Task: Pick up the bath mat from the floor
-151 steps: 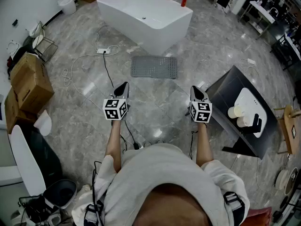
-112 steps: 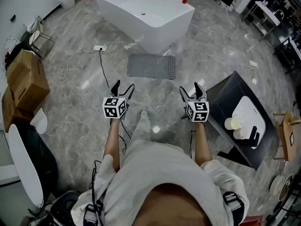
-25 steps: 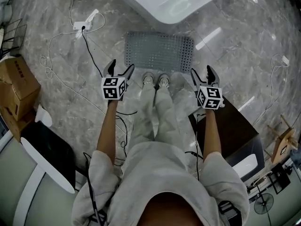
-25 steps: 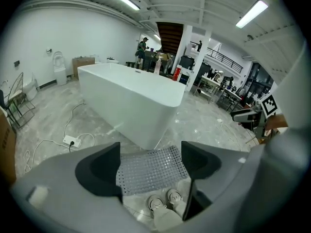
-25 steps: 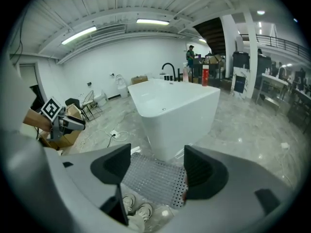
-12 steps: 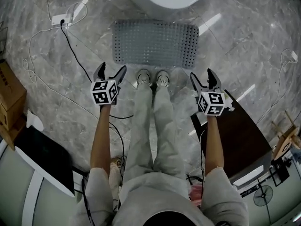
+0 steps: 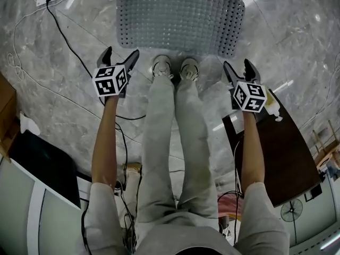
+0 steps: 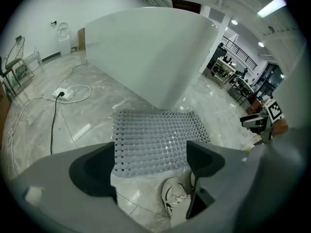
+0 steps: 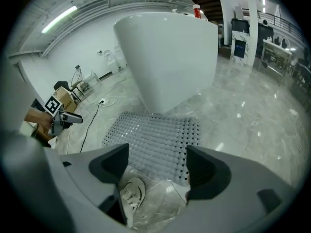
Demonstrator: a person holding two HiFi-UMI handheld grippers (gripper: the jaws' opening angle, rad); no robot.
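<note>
One bath mat (image 7: 180, 20) lies at twelve o'clock, two shoes (image 7: 161, 67) (image 7: 188, 68) just beneath it. There are two grippers: the left gripper (image 7: 121, 53) at ten o'clock, the right gripper (image 7: 238, 65) at two.

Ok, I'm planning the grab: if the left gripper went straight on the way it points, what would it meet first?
Most likely the bath mat, close to its nearest edge, though depth is unclear. The left gripper has just been opening its jaws, with nothing gripped between them.

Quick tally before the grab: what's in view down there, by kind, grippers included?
Bath mat: 1
Bathtub: 1
Power strip: 1
Shoes: 2, left shoe, right shoe
Hand-held grippers: 2, left hand-held gripper, right hand-held gripper, both just opening wider, nothing between the jaws
Total: 7
</note>
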